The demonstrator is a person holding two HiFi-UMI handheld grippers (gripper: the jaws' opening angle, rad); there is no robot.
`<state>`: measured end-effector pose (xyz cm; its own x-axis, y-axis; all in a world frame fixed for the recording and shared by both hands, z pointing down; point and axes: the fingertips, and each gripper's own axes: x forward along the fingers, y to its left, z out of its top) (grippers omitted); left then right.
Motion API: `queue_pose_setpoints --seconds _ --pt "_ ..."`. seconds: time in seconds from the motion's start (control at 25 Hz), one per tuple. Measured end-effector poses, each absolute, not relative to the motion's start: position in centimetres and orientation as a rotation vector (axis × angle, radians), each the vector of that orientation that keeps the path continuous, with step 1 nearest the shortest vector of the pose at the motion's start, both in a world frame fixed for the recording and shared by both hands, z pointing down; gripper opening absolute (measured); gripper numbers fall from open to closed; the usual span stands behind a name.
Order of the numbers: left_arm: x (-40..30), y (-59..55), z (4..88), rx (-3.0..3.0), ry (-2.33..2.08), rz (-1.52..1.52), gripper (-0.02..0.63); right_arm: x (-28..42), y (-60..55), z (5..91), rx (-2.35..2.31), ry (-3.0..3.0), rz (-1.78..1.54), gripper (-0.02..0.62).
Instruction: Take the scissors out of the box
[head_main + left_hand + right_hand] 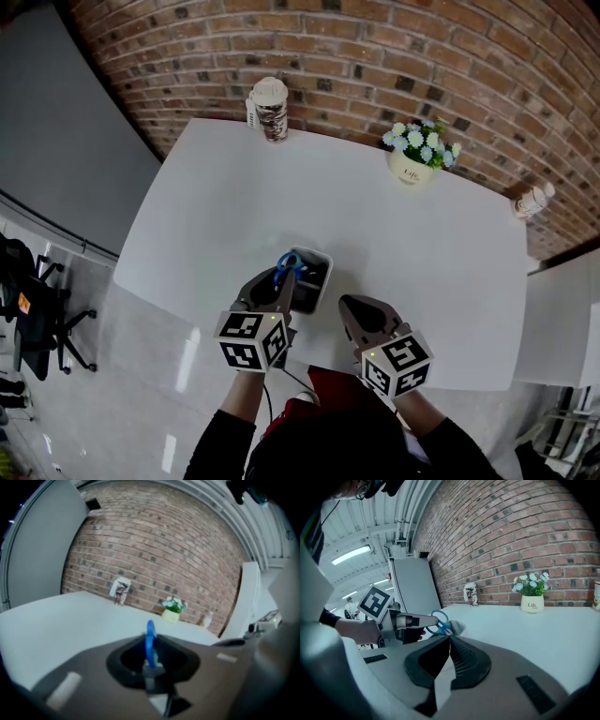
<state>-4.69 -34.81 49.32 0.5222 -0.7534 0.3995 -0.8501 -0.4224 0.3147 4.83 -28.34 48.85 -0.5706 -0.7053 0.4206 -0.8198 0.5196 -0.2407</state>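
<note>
The head view looks steeply down from above the near edge of the table (216,206), over the left tool (281,278) and right tool (349,304), toward the brick wall (375,56) at the far side. The left gripper view rides low and close behind its jaws, facing far. The right gripper view faces far and left, catching the left tool. All three share the scissors (288,262), cup (270,108) and flower pot (411,169).
</note>
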Motion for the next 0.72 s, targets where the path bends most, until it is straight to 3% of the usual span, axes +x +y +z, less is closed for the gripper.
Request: queue_pose_setpoints --seconds 0.72 --pt "-4.8 -33.1 46.7 2.345 -1.339 0.21 0.048 5.1 -26.7 48.3 1.285 -2.508 0.584 0.009"
